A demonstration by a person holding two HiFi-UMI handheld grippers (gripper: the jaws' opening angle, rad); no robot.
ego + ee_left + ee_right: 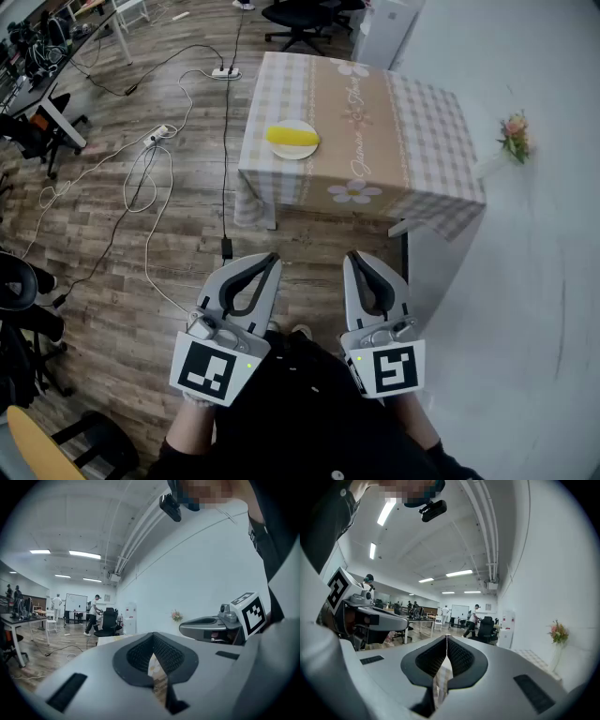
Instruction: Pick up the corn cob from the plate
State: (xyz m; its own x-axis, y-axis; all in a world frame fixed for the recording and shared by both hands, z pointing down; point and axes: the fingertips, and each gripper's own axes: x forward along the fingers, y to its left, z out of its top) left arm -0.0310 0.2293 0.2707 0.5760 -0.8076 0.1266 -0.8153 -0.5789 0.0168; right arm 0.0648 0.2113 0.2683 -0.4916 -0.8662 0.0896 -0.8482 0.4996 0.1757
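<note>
Both grippers are hanging in front of me at about waist height. The left gripper (pixel 272 258) has its jaws pressed together with nothing in them, and its own view shows the tips (pixel 152 635) meeting cleanly. Same story for the right gripper (pixel 354 255): jaws closed tight and empty. The corn (pixel 292 138) is lying flat on the white plate (pixel 302 155), up at 12 o'clock from the grippers and well apart from both. The plate sits near the 9 o'clock edge of the table (pixel 417 122) with the checked cloth. Cables (pixel 141 178) sprawl over the floor at 10 o'clock.
</note>
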